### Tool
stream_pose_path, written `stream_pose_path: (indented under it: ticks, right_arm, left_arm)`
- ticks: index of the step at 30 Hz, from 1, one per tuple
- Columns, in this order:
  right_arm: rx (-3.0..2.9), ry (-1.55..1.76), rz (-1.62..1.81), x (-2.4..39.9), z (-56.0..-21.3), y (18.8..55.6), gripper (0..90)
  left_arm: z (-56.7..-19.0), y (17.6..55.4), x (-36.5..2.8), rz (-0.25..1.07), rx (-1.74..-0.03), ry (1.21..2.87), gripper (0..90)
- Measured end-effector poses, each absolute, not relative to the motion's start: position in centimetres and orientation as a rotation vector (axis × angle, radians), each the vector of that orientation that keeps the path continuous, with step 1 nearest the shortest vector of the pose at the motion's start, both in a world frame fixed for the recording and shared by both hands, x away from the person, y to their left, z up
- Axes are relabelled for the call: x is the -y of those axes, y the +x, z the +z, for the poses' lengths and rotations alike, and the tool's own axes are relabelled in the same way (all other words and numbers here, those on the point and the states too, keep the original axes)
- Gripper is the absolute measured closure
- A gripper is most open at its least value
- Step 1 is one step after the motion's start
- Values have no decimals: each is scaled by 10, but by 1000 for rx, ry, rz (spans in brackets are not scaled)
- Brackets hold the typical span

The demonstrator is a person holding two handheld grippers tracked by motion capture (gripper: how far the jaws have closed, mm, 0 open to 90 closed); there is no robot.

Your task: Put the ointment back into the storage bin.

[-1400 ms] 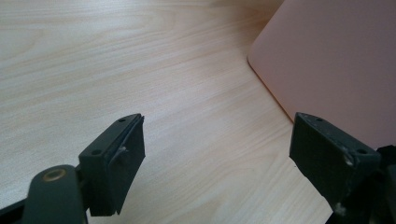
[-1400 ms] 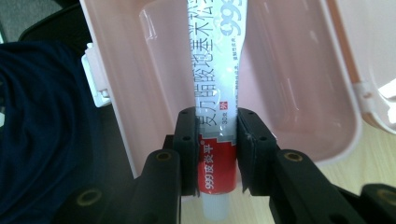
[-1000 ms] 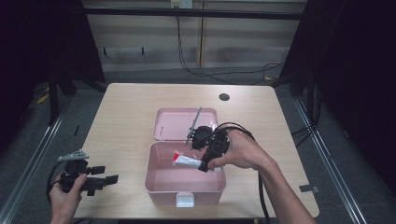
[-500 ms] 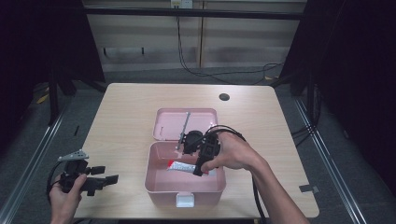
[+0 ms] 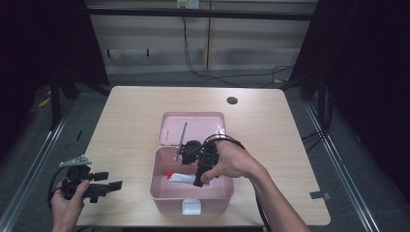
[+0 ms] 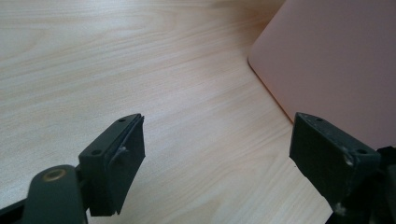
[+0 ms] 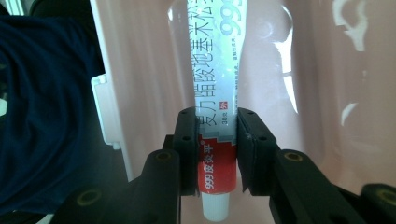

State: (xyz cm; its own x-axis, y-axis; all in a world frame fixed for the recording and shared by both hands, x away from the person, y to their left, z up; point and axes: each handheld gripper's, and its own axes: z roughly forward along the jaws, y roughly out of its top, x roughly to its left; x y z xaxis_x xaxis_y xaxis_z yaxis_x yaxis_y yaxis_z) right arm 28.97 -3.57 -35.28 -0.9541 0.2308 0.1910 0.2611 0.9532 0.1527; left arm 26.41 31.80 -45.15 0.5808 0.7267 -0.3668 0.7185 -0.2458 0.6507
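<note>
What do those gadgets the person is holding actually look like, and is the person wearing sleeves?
Both are black. The left gripper has two blocky jaws with flat pads, a grey three-cornered plate on top and a black cable looping behind. The right gripper has screw holes along its jaw arms and a black cable curving over the hand. No sleeves show on the forearms.

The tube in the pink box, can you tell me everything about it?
The ointment tube is a slim, soft-looking tube, silvery white with printed Chinese characters, a red band near one end and a white cap. The right gripper clamps it across the red band, close to the cap. It lies nearly flat, low inside the open pink box, with its far end pointing towards the box's left side. Whether it rests on the bottom cannot be told.
</note>
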Motion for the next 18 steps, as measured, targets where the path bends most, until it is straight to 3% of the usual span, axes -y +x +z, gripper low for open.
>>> stream_pose_path:
  ticks: [18]
  right_arm:
    - [2921, -303, -159, 23, -384, 289, 720]
  left_arm:
    - [-452, 264, -318, 9, -1150, 1990, 181]
